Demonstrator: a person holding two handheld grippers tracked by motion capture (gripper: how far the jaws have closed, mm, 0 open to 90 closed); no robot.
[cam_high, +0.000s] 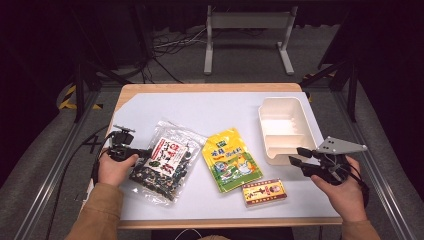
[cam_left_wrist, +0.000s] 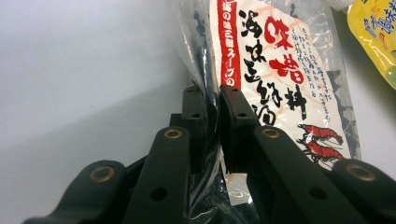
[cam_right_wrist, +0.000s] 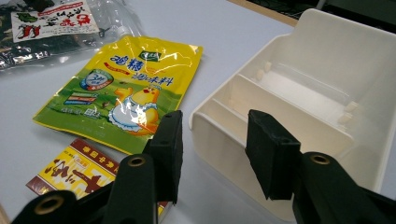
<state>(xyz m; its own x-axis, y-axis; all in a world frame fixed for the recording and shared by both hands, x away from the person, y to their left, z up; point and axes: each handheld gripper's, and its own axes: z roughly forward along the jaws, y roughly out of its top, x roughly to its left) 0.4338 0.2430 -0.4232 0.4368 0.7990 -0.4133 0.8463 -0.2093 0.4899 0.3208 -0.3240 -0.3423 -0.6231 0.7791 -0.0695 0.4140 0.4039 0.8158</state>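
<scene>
A clear bag of dark seaweed with a white and red label (cam_high: 162, 162) (cam_left_wrist: 275, 84) lies at the table's left. My left gripper (cam_high: 142, 153) (cam_left_wrist: 213, 112) is shut on the bag's left edge, the plastic pinched between the jaws. A yellow seasoning pouch (cam_high: 231, 159) (cam_right_wrist: 121, 91) lies flat in the middle. A small red and yellow box (cam_high: 264, 192) (cam_right_wrist: 77, 170) sits near the front edge. My right gripper (cam_high: 295, 155) (cam_right_wrist: 217, 149) is open, jaws apart, just in front of the white divided bin (cam_high: 285, 127) (cam_right_wrist: 317, 93).
The white sheet (cam_high: 200, 110) covers most of the wooden table (cam_high: 150, 89), bare toward the back and left. The bin has ribbed dividers inside and stands at the right. Metal frame legs and cables are on the floor beyond the table.
</scene>
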